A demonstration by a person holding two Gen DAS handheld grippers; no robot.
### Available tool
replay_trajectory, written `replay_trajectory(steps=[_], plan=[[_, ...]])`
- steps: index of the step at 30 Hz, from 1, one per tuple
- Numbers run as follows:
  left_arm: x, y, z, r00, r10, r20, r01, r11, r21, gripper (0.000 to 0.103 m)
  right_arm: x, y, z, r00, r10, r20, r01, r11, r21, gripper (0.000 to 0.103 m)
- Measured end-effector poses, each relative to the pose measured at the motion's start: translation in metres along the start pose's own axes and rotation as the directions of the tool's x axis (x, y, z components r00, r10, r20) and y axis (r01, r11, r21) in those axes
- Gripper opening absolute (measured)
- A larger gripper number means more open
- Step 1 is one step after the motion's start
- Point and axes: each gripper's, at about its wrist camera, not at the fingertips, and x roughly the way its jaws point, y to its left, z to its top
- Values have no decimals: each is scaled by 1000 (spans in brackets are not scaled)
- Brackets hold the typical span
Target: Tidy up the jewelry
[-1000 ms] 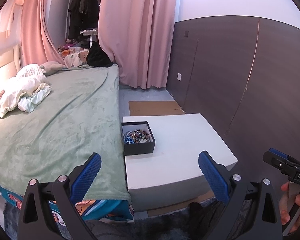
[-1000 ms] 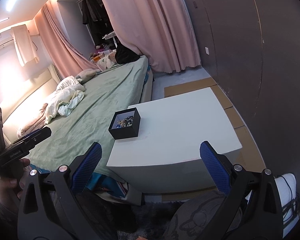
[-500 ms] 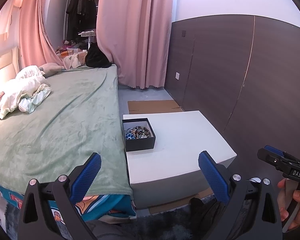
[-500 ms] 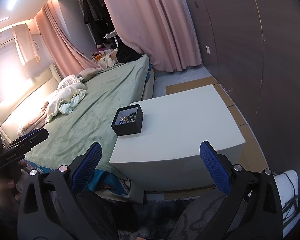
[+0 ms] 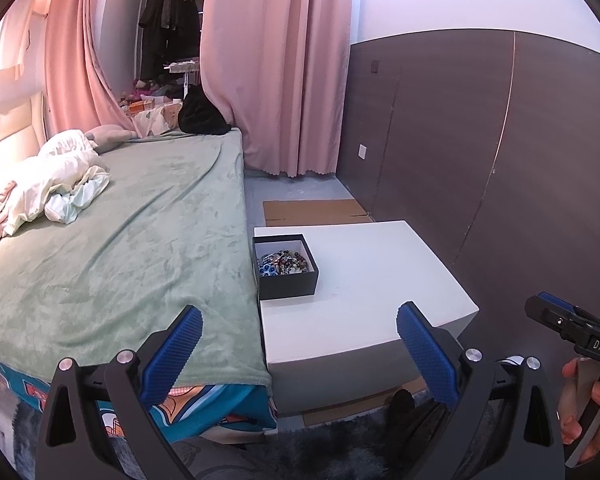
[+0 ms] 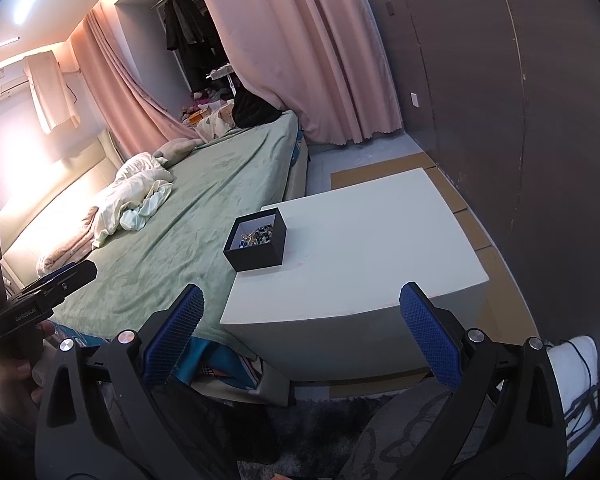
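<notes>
a black box (image 5: 286, 267) heaped with what look like beads and trinkets sits at the white table's (image 5: 364, 312) corner nearest the green bed (image 5: 120, 248). the left gripper (image 5: 298, 346) and right gripper (image 6: 300, 328) hover short of the table, fingers wide apart, holding nothing.

Both grippers up, jaws wide apart, nothing between the pads.

Left gripper (image 5: 298, 338) held level with blue pads (image 5: 174, 350) spread far to either side; same on the right gripper (image 6: 300, 338), blue pads (image 6: 428, 342) splayed and bare. Right hand (image 5: 588, 416) wrapped round its black handle at the edge of the left view, fingers curled under. Left hand (image 6: 18, 368) gripping its handle low at the edge of the right view.
</notes>
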Motion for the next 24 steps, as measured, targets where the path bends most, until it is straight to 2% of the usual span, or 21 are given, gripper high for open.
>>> replay_trajectory(steps=[14, 20, 24], plan=[[3, -2, 4, 1000, 12, -2, -12, 1000, 0, 95, 2, -4, -2, 1000, -4, -7, 4, 1000, 14, 98], [19, -6, 6, 999, 18, -43, -18, 1000, 1, 95, 4, -6, 0, 1000, 4, -8, -4, 1000, 25, 98], [22, -7, 6, 999, 41, -31, -41, 999, -11, 95, 10, -6, 1, 1000, -2, -21, 2, 1000, 9, 98]])
